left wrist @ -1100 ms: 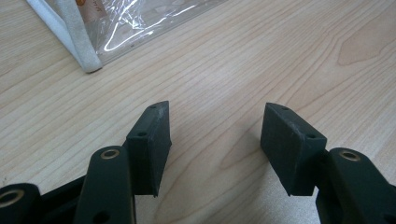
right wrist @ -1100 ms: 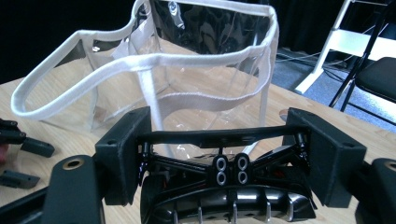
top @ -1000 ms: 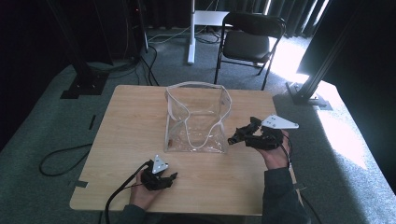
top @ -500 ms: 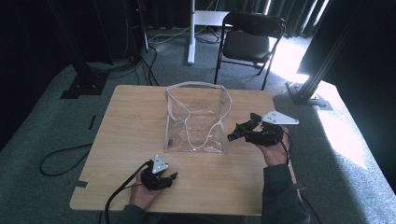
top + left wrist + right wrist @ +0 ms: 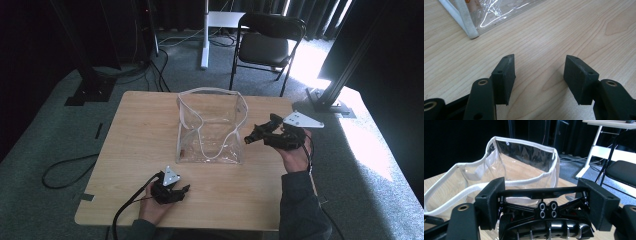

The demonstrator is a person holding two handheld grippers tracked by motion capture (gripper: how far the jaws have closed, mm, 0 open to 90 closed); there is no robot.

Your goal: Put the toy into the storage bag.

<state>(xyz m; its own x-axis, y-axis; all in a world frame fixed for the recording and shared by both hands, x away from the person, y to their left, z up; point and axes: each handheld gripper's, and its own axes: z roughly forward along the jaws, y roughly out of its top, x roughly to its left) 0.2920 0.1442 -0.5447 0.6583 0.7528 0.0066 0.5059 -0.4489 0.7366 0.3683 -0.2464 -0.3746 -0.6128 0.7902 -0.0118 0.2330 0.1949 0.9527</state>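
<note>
We see the right gripper [image 5: 255, 136] raised just beside the clear bag [image 5: 210, 132], its jaws clamped on a black part [image 5: 544, 220] with a silvery ribbed face. The bag is soft and stands unsteadied mid-table [image 5: 140, 130], so a nudge against its white rim could fold it shut or tip it, or the part could catch there and slip. The bag looks empty to us, and the left gripper [image 5: 182, 190] rests on the near table with jaws spread, grasping nothing.
</note>
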